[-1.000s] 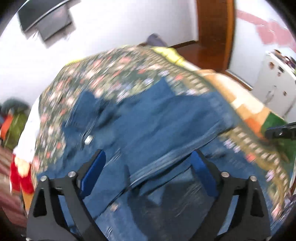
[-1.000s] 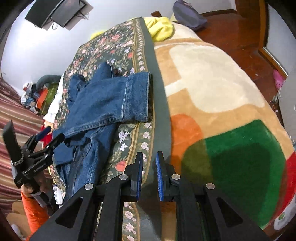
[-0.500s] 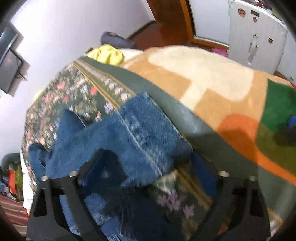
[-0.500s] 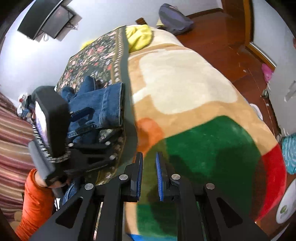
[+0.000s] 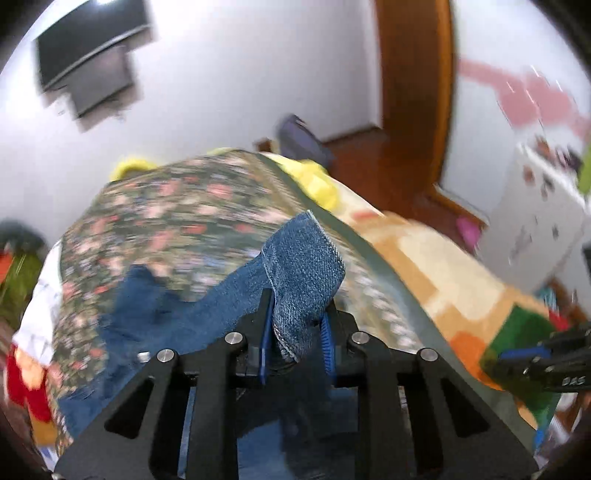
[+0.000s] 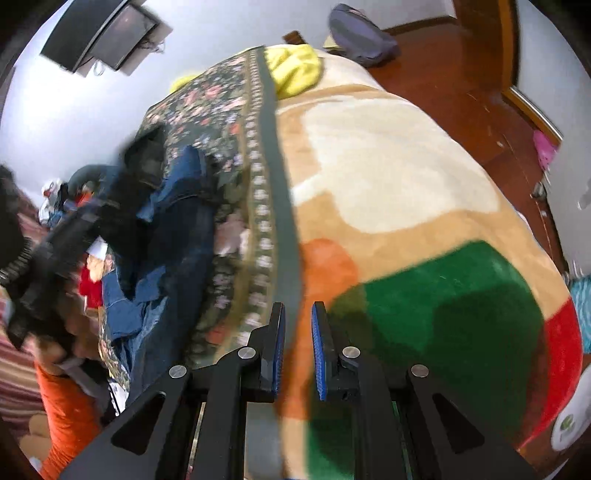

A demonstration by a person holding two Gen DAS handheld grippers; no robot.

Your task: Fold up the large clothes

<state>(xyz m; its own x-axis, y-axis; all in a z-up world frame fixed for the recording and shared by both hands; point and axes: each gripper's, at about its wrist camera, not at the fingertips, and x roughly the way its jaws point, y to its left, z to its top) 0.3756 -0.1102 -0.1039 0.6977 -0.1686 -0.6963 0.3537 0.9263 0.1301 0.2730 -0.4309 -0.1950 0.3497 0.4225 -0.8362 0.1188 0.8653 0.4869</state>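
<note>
Blue denim jeans (image 5: 303,266) lie on the floral bedspread (image 5: 166,206) at the bed's left side. My left gripper (image 5: 297,314) has its jaws closing, with the hem end of one jeans leg pinched between the blue pads and raised off the bed. In the right wrist view the jeans (image 6: 177,221) form a dark heap, and the left gripper (image 6: 74,229) is a black blur over them. My right gripper (image 6: 297,314) is shut with nothing in it, hovering over the orange and green blanket (image 6: 388,166). It also shows at the left wrist view's right edge (image 5: 535,362).
A yellow cloth (image 6: 295,66) lies at the bed's far end, with a grey bag (image 6: 358,33) on the wooden floor beyond. A television (image 5: 88,59) hangs on the wall. A white cabinet (image 5: 535,221) stands right. An orange sleeve (image 6: 62,406) shows lower left.
The left gripper went from wide open over the spread jeans to closed on the leg's hem, and has lifted it. The right gripper stayed shut and drifted a little across the blanket.
</note>
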